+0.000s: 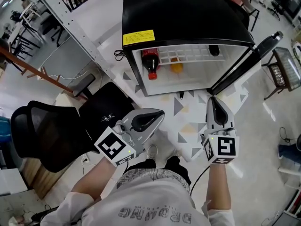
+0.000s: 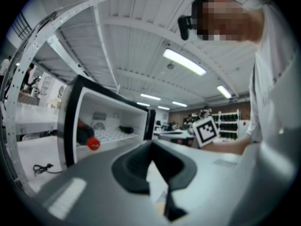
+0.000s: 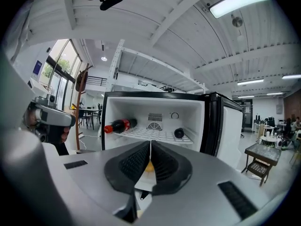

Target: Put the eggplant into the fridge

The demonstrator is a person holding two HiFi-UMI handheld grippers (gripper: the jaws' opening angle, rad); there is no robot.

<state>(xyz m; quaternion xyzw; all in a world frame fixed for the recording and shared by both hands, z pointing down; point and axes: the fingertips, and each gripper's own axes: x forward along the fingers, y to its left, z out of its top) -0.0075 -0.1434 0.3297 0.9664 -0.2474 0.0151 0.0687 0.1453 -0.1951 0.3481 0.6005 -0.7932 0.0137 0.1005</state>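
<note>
The black fridge (image 1: 183, 13) stands on the patterned floor (image 1: 188, 126) with its door (image 1: 249, 62) swung wide to the right, so the whole white opening faces the person. On the wire shelf (image 3: 155, 134) a cola bottle (image 1: 150, 62) lies along the left wall, its red cap toward the front edge. The eggplant (image 1: 214, 50), a dark rounded shape, sits far back at the right end of the same shelf, near the right wall. The stretch of shelf between the two is bare. An orange thing (image 1: 176, 67) shows near the front middle.

The left gripper (image 1: 162, 112) is held level out in front of the opening and to its left, jaws together with nothing between them. The right gripper (image 1: 211, 98) points at the fridge, its jaws also closed and empty. In the head view its tips lie just beside the near corner of the open door, while its own view looks straight at the middle of the shelf. A strip of floor separates both grippers from the fridge's front edge.

A black chair (image 1: 51, 131) crowds the left side beside the left gripper. A small side table (image 1: 287, 69) stands beyond the door on the right, well apart. A power cable (image 1: 120, 55) lies at the fridge's left rear corner.
</note>
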